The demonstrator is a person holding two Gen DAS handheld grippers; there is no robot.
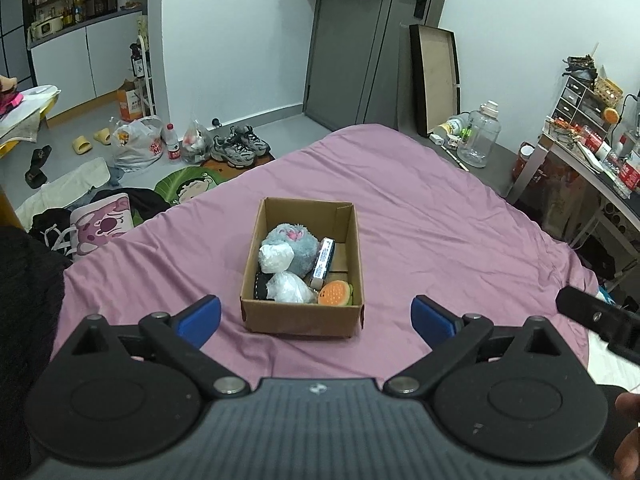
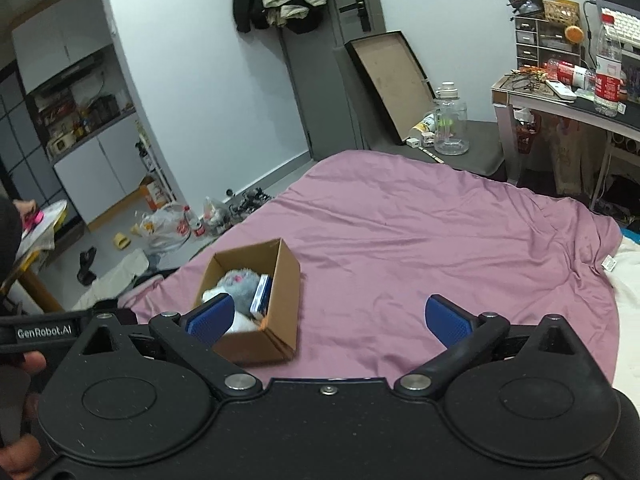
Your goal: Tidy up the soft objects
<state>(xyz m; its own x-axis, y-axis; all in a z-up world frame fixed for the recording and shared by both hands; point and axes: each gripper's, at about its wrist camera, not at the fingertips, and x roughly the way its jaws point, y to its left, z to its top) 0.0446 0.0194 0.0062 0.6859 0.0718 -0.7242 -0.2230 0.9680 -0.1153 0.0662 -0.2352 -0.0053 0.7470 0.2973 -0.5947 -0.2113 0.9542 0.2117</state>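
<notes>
You are holding both tools above the mauve bedsheet (image 1: 420, 208) with nothing in either: the left gripper (image 1: 316, 316) is standing with its blue pads wide apart and bare, and the right gripper (image 2: 328, 320) is showing the same wide, bare gap. The open brown cardboard box (image 1: 304, 322) is sitting on the sheet just ahead of your left gripper, and in the right wrist view it is lying low and to the left, partly behind the left blue pad.

The sheet around the box is looking bare of loose soft things, so you are probably at the checking stage. If anything is left to tidy, keep the jaws wide, come down over the box from above, and avoid nudging its thin walls, since it will slide easily on cloth.

Inside, the fluffy grey plush toy (image 1: 292, 248) is filling the far left part, with two crumpled white plastic bags (image 1: 276, 258) in front of it, a blue-and-white carton (image 1: 324, 258) leaning alongside, an orange melon-slice toy (image 1: 337, 293) in the near right corner, and a dark item at the near left that you cannot identify.
</notes>
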